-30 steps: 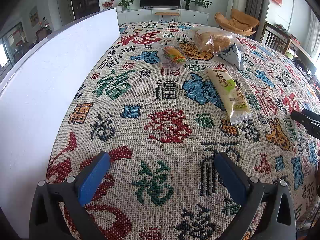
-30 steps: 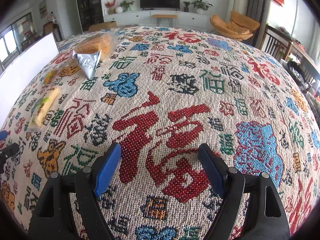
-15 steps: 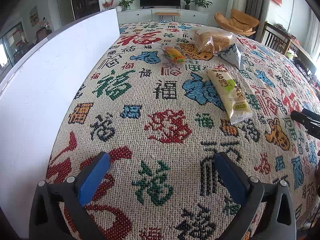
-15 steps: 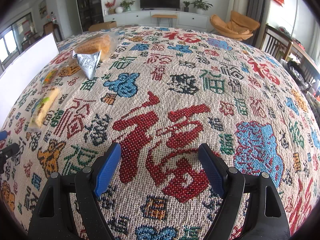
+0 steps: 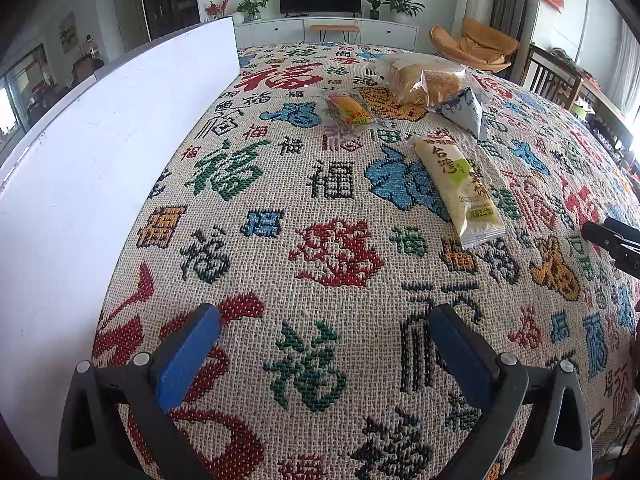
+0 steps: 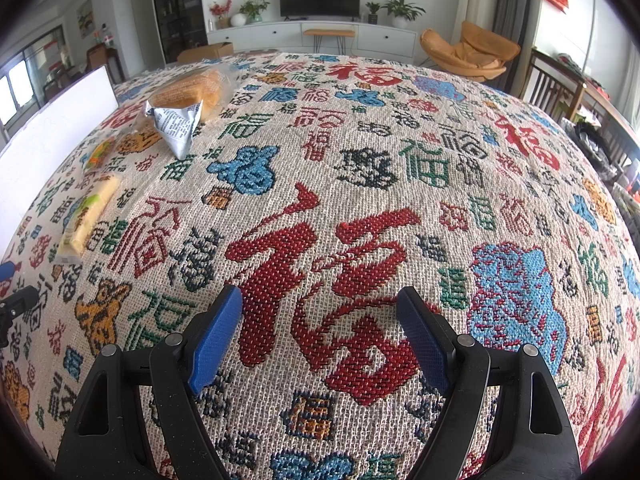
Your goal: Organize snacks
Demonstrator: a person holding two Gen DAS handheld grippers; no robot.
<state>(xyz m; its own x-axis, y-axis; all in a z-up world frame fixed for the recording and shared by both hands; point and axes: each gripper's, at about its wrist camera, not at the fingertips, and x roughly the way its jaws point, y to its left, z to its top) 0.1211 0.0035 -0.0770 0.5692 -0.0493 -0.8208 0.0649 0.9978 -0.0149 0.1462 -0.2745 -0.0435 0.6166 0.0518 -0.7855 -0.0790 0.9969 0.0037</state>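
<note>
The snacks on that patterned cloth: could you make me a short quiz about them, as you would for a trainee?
1. How many snack packs lie on the woven patterned tablecloth?
2. True or false: the left hand-held gripper is clamped on the long pale yellow snack packet.
3. Which pack leans against the clear bag of golden bread: (a) the grey triangular foil pouch, (b) the small clear wrapper with an orange snack?

Key: 1. Four. 2. False; its jaws stand open over bare cloth, as do those of the right hand-held gripper. 3. (a).
</note>
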